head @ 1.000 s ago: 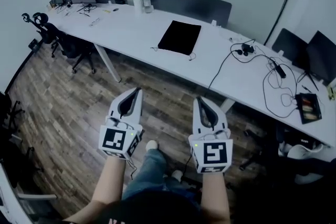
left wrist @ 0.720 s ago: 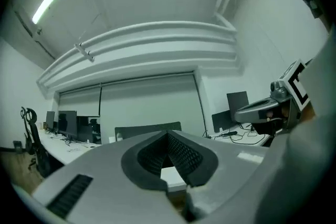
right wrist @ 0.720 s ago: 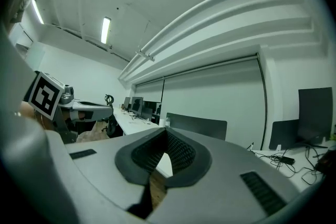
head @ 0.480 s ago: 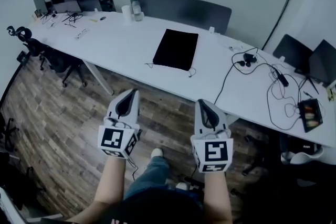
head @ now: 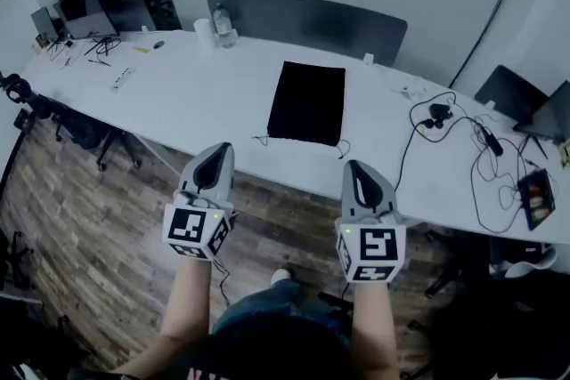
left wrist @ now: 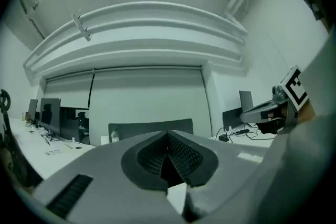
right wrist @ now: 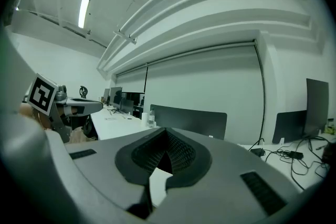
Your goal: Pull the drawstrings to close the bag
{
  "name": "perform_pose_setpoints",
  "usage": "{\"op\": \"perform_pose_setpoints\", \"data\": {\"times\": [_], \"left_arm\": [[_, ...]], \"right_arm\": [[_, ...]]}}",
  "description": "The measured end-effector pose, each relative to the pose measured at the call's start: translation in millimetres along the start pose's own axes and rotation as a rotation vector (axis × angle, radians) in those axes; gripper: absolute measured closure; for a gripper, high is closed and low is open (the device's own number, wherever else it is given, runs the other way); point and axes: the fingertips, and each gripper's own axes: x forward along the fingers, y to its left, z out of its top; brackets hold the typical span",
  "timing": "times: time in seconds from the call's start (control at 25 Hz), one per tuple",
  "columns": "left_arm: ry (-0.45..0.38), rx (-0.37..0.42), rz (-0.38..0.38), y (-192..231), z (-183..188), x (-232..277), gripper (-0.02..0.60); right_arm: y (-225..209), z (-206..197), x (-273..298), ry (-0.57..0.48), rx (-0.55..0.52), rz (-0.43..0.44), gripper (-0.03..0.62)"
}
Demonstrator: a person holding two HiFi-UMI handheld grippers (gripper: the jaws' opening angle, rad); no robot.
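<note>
A flat black drawstring bag [head: 307, 102] lies on the long white table [head: 187, 93], its mouth toward me. Thin drawstrings trail out at its near left corner [head: 259, 138] and near right corner [head: 341, 149]. My left gripper [head: 223, 149] is held over the floor just short of the table's front edge, left of the bag, jaws shut and empty. My right gripper [head: 355, 165] hangs level with it, right of the bag, also shut and empty. Each gripper view shows closed ribbed pads [left wrist: 181, 152] [right wrist: 178, 152] and only the room beyond; the bag is hidden there.
A water bottle [head: 222, 18] and a dark partition [head: 307, 18] stand at the table's back. Cables [head: 463, 147] and a small tray [head: 534, 191] lie at the right, monitors [head: 89, 4] at the far left. Office chairs [head: 80, 125] stand on the wooden floor.
The view has come closer to the table and the bag now sits squarely ahead. Both grippers have risen toward the table's front edge, still shut.
</note>
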Motion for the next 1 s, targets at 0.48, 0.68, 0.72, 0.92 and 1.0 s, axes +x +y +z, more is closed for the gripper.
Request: {"op": "perform_pose_setpoints", "data": {"times": [0.48,0.68,0.72,0.92,1.0], "left_arm": [[0.158,-0.060,-0.065,50,-75,65,0.583],[0.215,-0.059,-0.078,57,-105,99,0.583],[0.226,-0.058,-0.081,58,-110,107,0.583],[0.284,-0.103,-0.103,66,-137,151,0.572],[0.315,-0.117,-0.126,66,-150,169,0.528]], "right_arm": [[-35,-39,63,0.082,0.083,-0.077,0.599],[-62,-76,93,0.156,0.130,-0.090,0.599],[-68,-84,99,0.173,0.142,-0.092,0.599],[-91,-116,132,0.260,0.202,-0.093,0.597],[-100,-128,147,0.292,0.225,-0.079,0.522]]}}
